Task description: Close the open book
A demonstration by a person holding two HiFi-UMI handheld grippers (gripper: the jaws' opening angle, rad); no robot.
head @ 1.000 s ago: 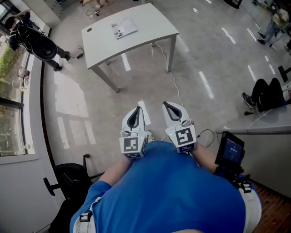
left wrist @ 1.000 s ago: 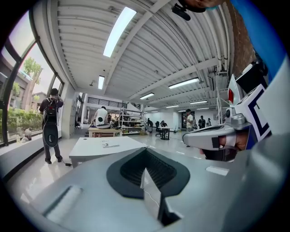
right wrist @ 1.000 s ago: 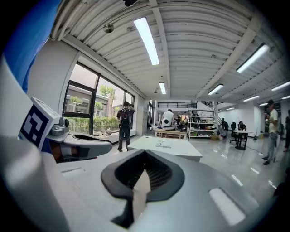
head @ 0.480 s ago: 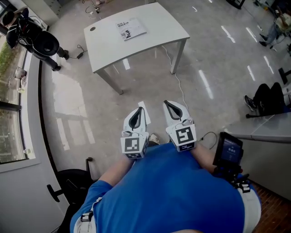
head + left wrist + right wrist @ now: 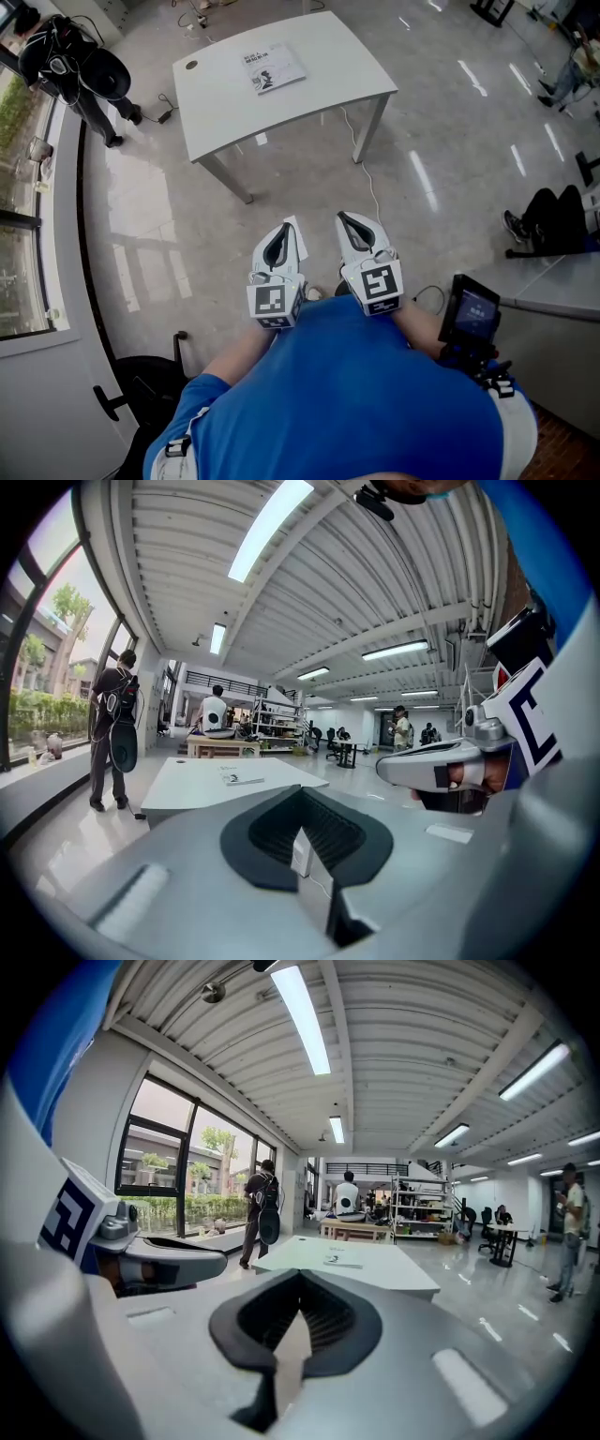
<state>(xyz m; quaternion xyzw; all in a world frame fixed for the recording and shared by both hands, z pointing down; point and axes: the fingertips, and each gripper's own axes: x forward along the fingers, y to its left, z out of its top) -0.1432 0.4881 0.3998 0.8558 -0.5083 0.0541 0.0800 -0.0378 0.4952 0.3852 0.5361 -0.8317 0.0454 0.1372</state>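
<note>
White tabletop [image 5: 328, 66] is carrying the book [image 5: 275, 67], which is lying flat toward its far side, well apart from both tools; whether its pages are showing is too small to tell. Nothing of the closing looks done yet, and the whole approach is remaining. A person in a blue shirt is holding the left gripper [image 5: 281, 230] and right gripper [image 5: 354, 225] side by side, each with jaws pressed together, gripping nothing. Grey floor is lying between, crossed by a white cable [image 5: 361, 173]. Someone wearing a black backpack [image 5: 70, 66] is standing beside the window, clear of the way.
</note>
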